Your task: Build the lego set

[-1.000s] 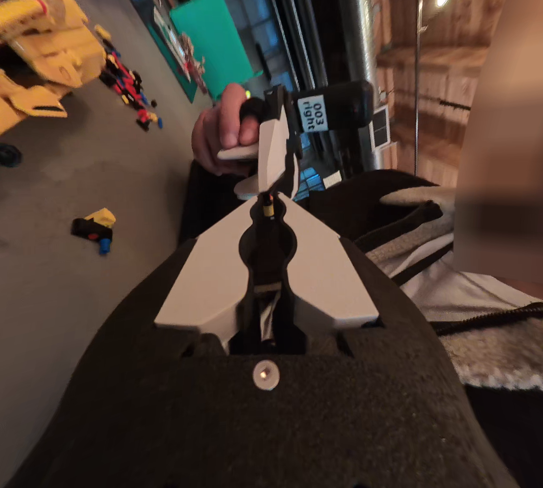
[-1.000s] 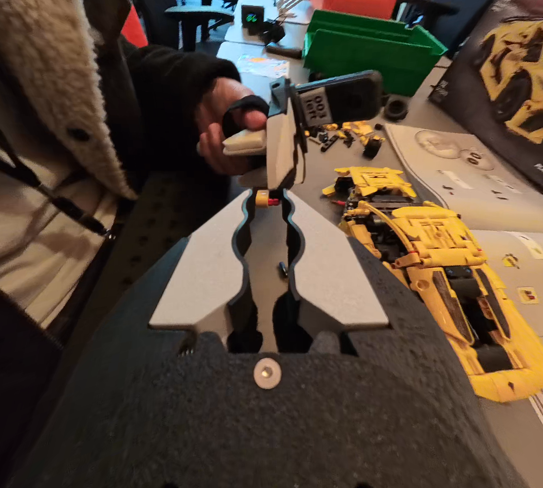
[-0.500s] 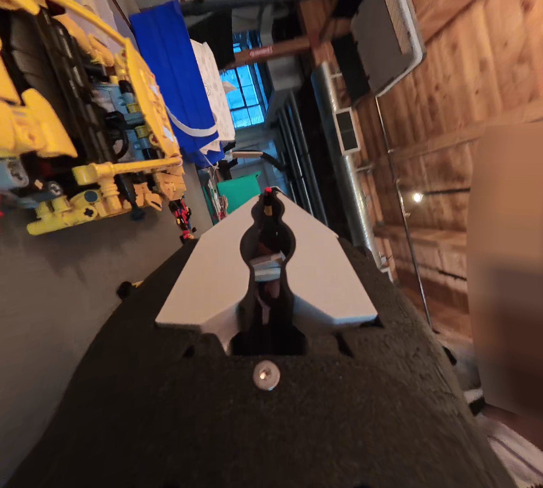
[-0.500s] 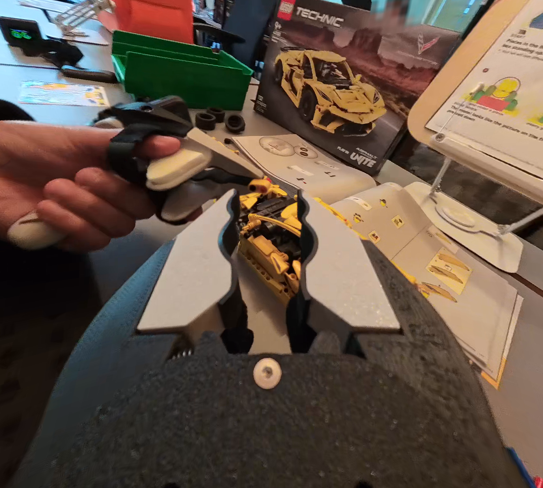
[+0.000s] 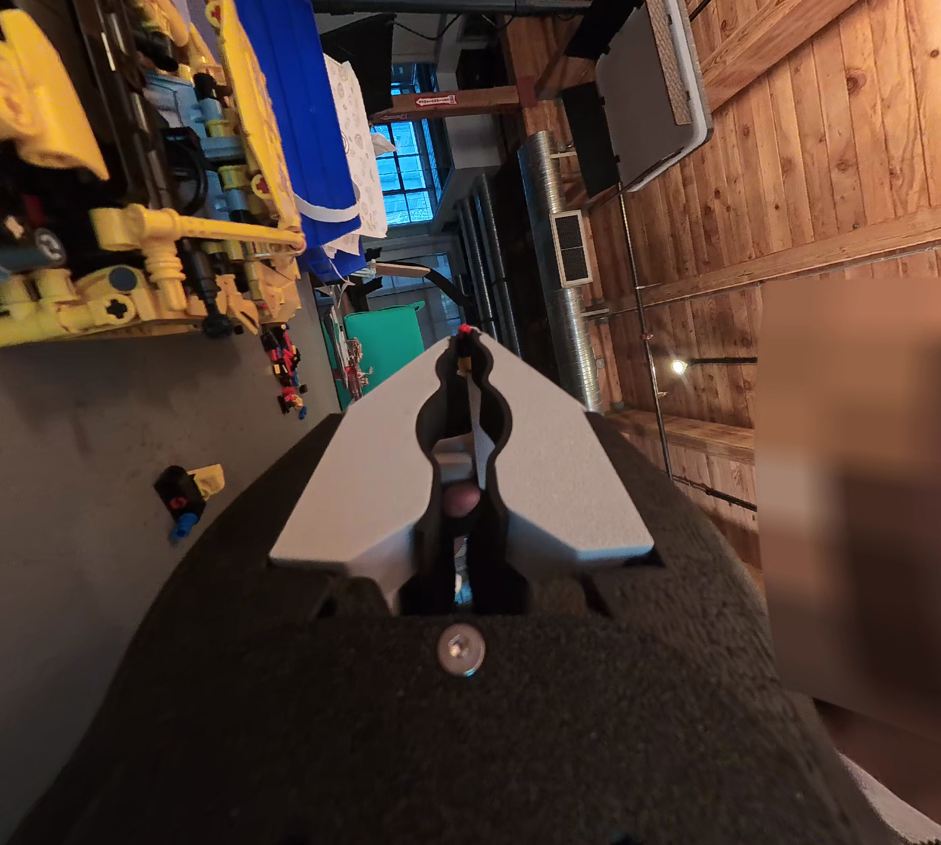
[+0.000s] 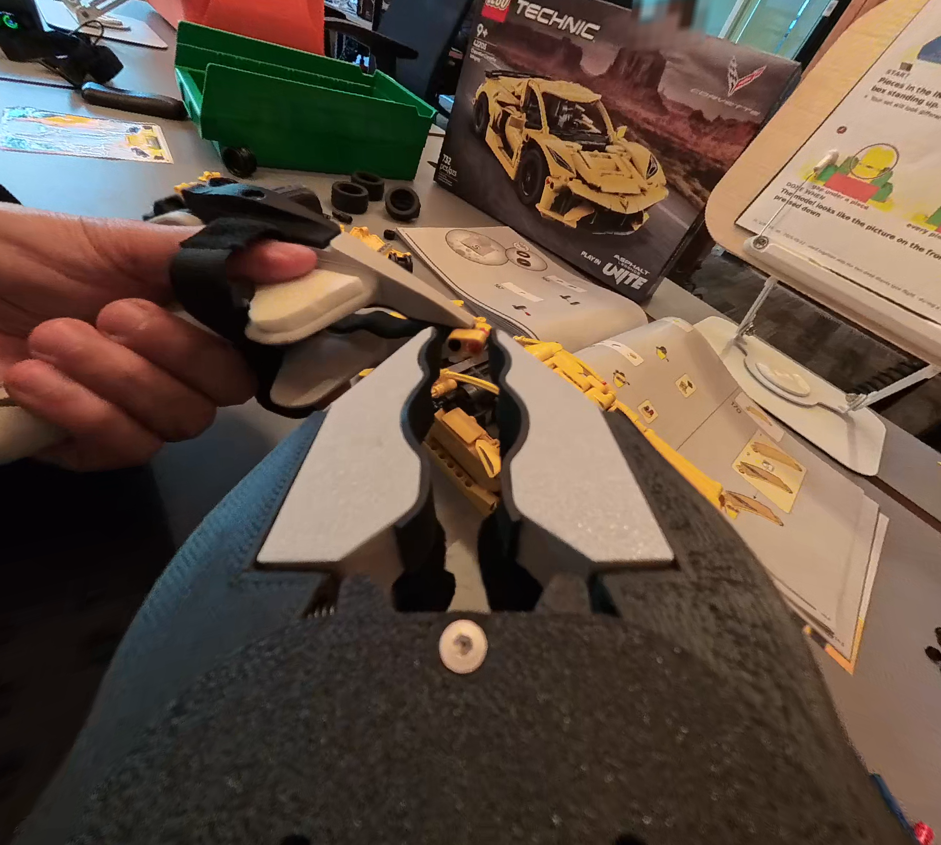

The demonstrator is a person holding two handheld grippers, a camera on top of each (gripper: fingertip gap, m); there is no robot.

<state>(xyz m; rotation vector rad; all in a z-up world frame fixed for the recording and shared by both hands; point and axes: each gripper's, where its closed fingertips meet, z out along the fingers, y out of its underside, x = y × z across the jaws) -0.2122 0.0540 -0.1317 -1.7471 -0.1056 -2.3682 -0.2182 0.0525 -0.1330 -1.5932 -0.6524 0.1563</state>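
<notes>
**Left gripper pinches a small yellow-and-red piece at the mouth of the right gripper**

The left gripper (image 5: 464,347) has its grey fingers pressed together on a small yellow piece with a red pin (image 5: 463,346), held right at the fingertips. In the right wrist view the same left gripper (image 6: 471,329) comes in from the left, held in a person's hand (image 6: 117,342), and the yellow piece with a red pin (image 6: 466,337) sits at its tip.

The right gripper (image 6: 462,342) has its fingers spread a little, a narrow gap showing between the tips. The small piece lies in that gap at the very tips; whether the right fingers touch it cannot be told.

Just below and beyond the right gripper, seen through the gap, stands the partly built yellow car model (image 6: 468,454) on the grey table (image 6: 102,179). In the left wrist view, which is rolled on its side, the yellow car model (image 5: 153,210) fills the upper left.

Beyond the model lie open instruction booklets (image 6: 509,281), and behind them the set's box (image 6: 601,133) stands upright. Loose black tyres (image 6: 377,194) lie near a green bin (image 6: 305,118). A sheet holder on a white stand (image 6: 814,362) is at the right. In the left wrist view a small black and yellow sub-assembly (image 5: 188,495) lies apart on the table, and a heap of loose pieces (image 5: 287,378) lies farther off.
</notes>
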